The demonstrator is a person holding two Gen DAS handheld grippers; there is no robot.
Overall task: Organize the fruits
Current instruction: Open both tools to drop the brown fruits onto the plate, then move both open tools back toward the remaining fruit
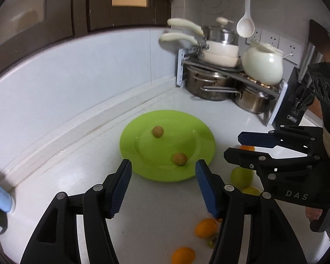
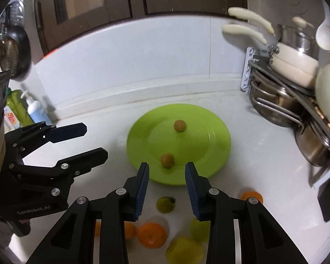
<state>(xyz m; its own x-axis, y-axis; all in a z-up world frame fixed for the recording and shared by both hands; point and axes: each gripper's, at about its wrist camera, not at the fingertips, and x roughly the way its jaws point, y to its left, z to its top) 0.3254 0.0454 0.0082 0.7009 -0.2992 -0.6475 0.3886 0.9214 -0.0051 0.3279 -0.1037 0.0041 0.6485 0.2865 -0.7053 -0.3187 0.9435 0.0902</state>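
A lime green plate (image 1: 191, 129) (image 2: 213, 145) lies on the white counter and holds two small brown fruits (image 1: 158, 131) (image 1: 180, 159) (image 2: 179, 125) (image 2: 167, 160). My left gripper (image 1: 162, 167) is open and empty, hovering just short of the plate's near rim; it also shows in the right wrist view (image 2: 94, 140). My right gripper (image 2: 166, 171) is open and empty above the plate's near edge, and shows in the left wrist view (image 1: 232, 144). Oranges (image 1: 205, 227) (image 2: 151, 235), green fruits (image 1: 241, 177) (image 2: 165, 204) and a yellow-green fruit (image 2: 184, 250) lie loose on the counter below the grippers.
A rack of steel pots and white pans (image 1: 220, 66) (image 2: 292, 92) with a white teapot (image 1: 263, 63) stands at the back right. A black knife block (image 1: 297, 101) is beside it. Soap bottles (image 2: 34, 110) stand at the left by the wall.
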